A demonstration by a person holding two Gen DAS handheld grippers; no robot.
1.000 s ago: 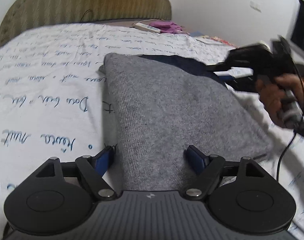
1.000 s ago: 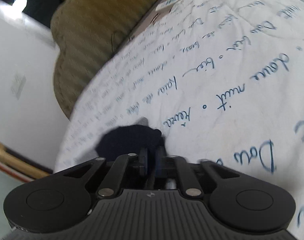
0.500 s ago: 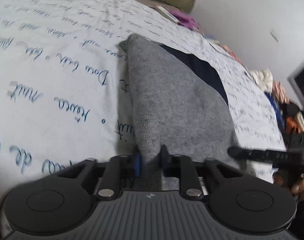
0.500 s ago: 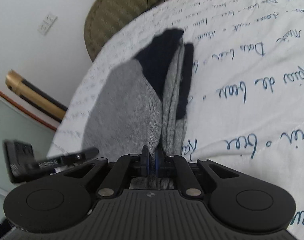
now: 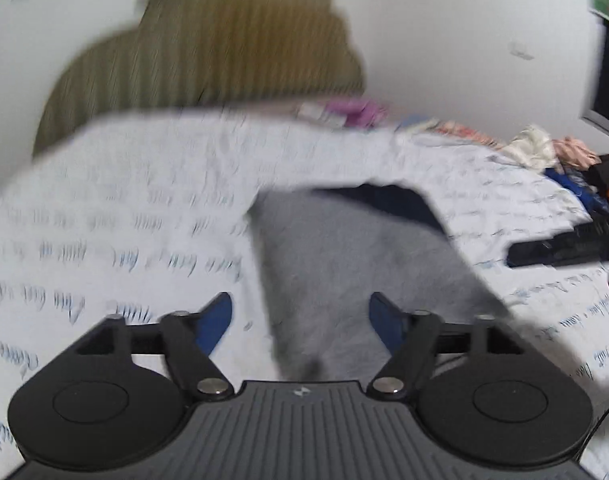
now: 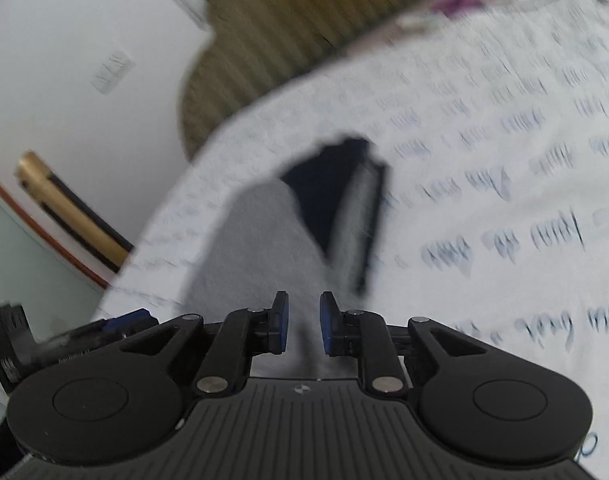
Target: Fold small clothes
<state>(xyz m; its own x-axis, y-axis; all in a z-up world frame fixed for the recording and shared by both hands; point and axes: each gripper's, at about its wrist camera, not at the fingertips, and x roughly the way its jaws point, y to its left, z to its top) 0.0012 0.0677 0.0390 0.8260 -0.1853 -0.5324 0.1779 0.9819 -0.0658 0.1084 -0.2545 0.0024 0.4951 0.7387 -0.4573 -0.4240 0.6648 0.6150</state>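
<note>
A folded grey garment (image 5: 364, 272) with a dark navy part (image 5: 388, 200) lies on the white bedspread (image 5: 104, 216) printed with blue script. My left gripper (image 5: 302, 316) is open, its blue pads either side of the garment's near edge and holding nothing. In the right wrist view the same garment (image 6: 256, 248) lies ahead, its navy part (image 6: 324, 184) at the far end. My right gripper (image 6: 303, 322) is open by a narrow gap over the grey near edge. Both views are motion-blurred.
An olive ribbed headboard (image 5: 224, 48) stands behind the bed. A pile of mixed clothes (image 5: 564, 160) lies at the far right of the bed. The other gripper (image 5: 564, 248) shows at the right edge. A purple item (image 5: 356, 110) lies near the headboard.
Both grippers were shut on the grey garment's near edge half a second ago. Both have let go and opened, and both cameras have pulled back and tilted up.
</note>
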